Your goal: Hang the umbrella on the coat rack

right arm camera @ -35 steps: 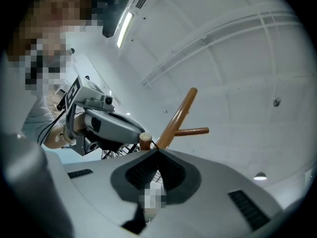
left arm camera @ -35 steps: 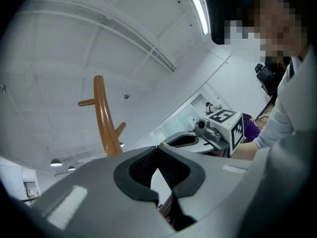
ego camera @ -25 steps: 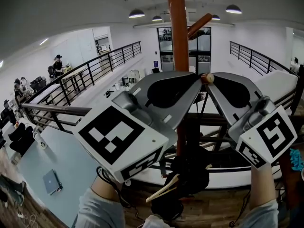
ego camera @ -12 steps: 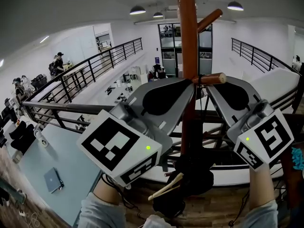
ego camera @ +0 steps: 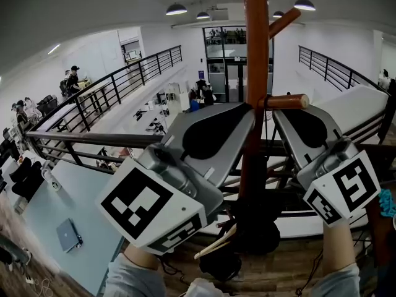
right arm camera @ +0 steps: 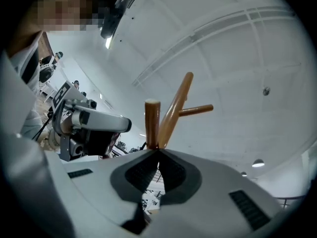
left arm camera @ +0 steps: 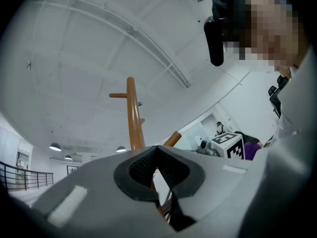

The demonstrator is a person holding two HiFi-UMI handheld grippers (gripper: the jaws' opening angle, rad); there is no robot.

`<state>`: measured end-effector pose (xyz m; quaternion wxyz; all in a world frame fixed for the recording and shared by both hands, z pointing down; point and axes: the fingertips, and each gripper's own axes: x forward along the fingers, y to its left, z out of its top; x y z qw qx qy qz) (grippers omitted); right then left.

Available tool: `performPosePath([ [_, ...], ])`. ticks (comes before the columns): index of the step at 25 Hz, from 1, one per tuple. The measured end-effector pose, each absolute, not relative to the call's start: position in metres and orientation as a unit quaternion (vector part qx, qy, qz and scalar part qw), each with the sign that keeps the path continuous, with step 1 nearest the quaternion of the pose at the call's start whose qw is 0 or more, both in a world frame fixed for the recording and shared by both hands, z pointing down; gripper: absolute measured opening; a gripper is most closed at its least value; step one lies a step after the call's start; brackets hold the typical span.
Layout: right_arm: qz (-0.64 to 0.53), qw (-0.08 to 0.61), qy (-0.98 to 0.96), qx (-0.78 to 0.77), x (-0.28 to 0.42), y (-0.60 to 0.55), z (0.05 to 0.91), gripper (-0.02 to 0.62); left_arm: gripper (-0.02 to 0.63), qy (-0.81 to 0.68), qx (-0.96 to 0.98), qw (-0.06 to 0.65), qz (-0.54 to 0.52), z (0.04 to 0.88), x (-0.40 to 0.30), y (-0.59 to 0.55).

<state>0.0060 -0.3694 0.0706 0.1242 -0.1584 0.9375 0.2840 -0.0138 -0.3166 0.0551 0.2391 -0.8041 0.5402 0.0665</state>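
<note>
nearest, both grippers are raised in front of the person. the left gripper [ego camera: 250, 110] has its jaws pressed together at the tips, and so has the right gripper [ego camera: 276, 112]. their tips sit on either side of a dark strap loop [ego camera: 267, 101] that rings the horizontal peg [ego camera: 289, 101]. by the look of it each one nips that loop, though the strap is too thin to make out between the pads. the black folded umbrella [ego camera: 250, 228] hangs low against the pole [ego camera: 255, 54] of the coat rack, with what seems to be its pale wooden handle [ego camera: 215, 243] sticking out to the left.

the risk i see: the loop sits partway along the peg, not hard against the pole. the peg looks about level, so if the jaws let go unevenly, or drag toward the free end, the loop may slide off and drop the umbrella. a swinging umbrella could also knock the pole and rock the rack.

in the way: the pole stands right between the two grippers, so the left one must back out round it. a second peg [ego camera: 286, 22] slants up above. beyond is a black railing [ego camera: 93, 138] over an open drop. below it is a table with a laptop [ego camera: 67, 236]. farther off are people [ego camera: 73, 79] along the gallery, glass doors [ego camera: 226, 67] and ceiling lamps [ego camera: 176, 9].
</note>
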Motion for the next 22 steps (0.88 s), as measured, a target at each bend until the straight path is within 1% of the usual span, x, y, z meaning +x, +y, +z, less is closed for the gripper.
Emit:
performPosePath([
  [5,0.271,0.124,0.94,-0.166,0.013,-0.368,0.07,0.002,0.005,0.521,-0.818,0.22,0.103,0.055,-0.014,-0.308],
  [12,0.242,0.13,0.943,-0.185,0.024,-0.372,0.069,0.003,0.005,0.506,-0.829,0.216,0.097,0.064,-0.007,-0.302],
  [18,0.231,0.122,0.945,-0.197,0.017,-0.364,0.076,0.075,0.005,0.49,-0.843,0.2,0.089,0.086,-0.019,-0.291],
  [22,0.259,0.103,0.934,-0.222,0.012,-0.353,0.082,0.083,0.005,0.479,-0.852,0.191,0.087,0.096,-0.027,-0.287],
])
